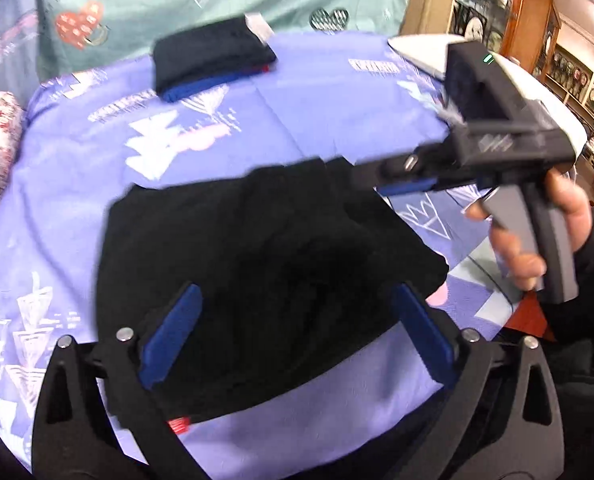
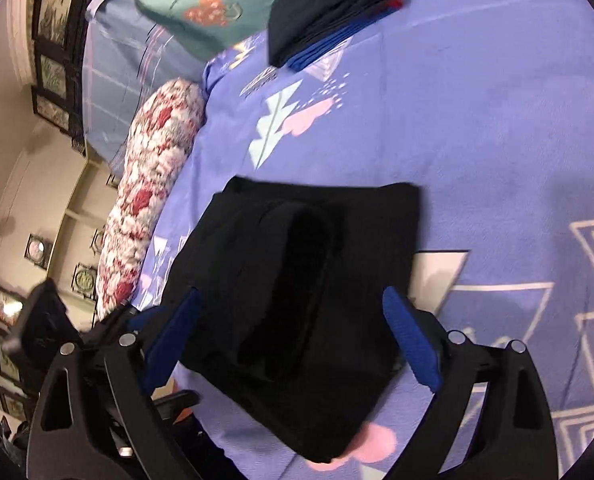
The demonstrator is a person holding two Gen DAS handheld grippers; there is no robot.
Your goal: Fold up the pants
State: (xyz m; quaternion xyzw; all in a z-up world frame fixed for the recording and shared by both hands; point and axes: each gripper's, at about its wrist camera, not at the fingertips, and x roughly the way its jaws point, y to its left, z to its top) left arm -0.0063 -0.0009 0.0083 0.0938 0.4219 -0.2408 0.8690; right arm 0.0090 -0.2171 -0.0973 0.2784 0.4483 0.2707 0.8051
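Pants [image 1: 265,264], black and already folded into a compact bundle, lie on the lilac bedsheet [image 1: 317,92] just ahead of both tools. Left tool [image 1: 297,334] and right tool [image 2: 301,336] hang with jaws spread, holding nothing. Folding looks near done; next move probably a grip on the bundle's edge for transfer toward the folded stack [image 1: 213,58] farther ahead.

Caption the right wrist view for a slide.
Open right gripper above folded black pants on a purple bedsheet, folded stack beyond.
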